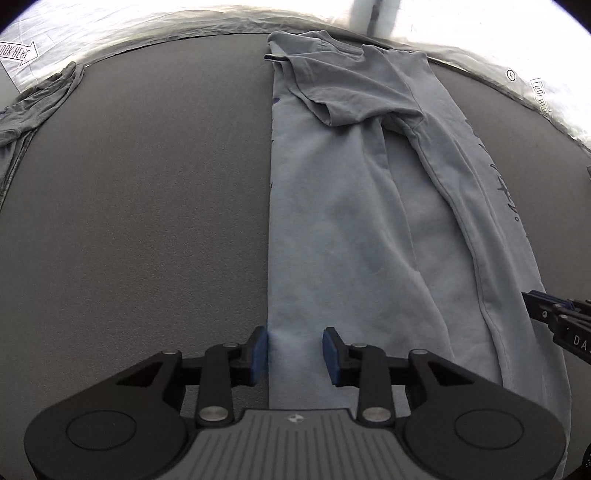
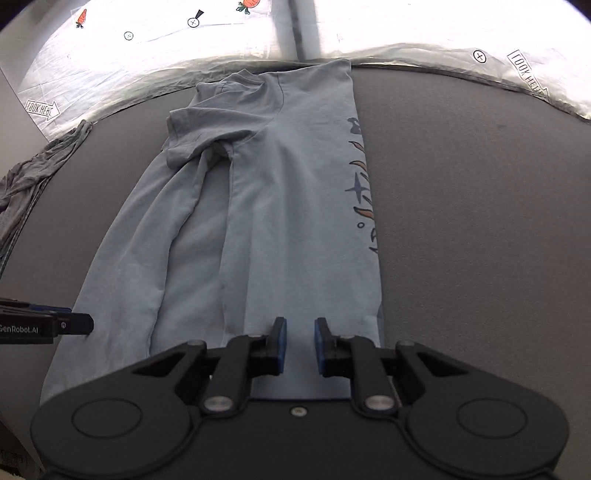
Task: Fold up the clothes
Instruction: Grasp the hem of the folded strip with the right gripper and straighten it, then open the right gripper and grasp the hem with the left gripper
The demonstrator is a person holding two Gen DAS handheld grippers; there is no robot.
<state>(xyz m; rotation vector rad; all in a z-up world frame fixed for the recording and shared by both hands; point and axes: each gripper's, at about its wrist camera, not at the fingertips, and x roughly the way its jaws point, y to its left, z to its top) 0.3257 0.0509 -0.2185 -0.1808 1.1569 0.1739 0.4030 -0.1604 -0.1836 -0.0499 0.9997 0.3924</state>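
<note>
Two hand-held grippers hover over our light blue T-shirt [image 1: 369, 229], folded lengthwise (sleeve tucked on top) on the grey tabletop [image 1: 147, 221]: the left hand-held gripper [image 1: 294, 356] partly open at its hem, the right hand-held gripper [image 2: 300, 345] narrowly parted, nothing gripped.

Light blue T-shirt [image 1: 351, 221] lies lengthwise on dark grey table [image 1: 147, 203], folded into a long strip; left edge straight, sleeve [image 1: 354, 96] folded across the upper part, dark print along right edge. Left gripper [image 1: 294, 350] low over near hem, jaws parted; left blue pad [image 1: 258, 350] just beside the shirt's left edge, right pad over cloth, nothing pinched. Right gripper [image 1: 554, 314] enters from the right edge, tips at the shirt's right side, jaw state unclear. Grey garment [image 1: 40, 99] bunched at far left. White crinkled sheet [image 1: 147, 33] behind, with arrow label [image 1: 18, 55]
</note>
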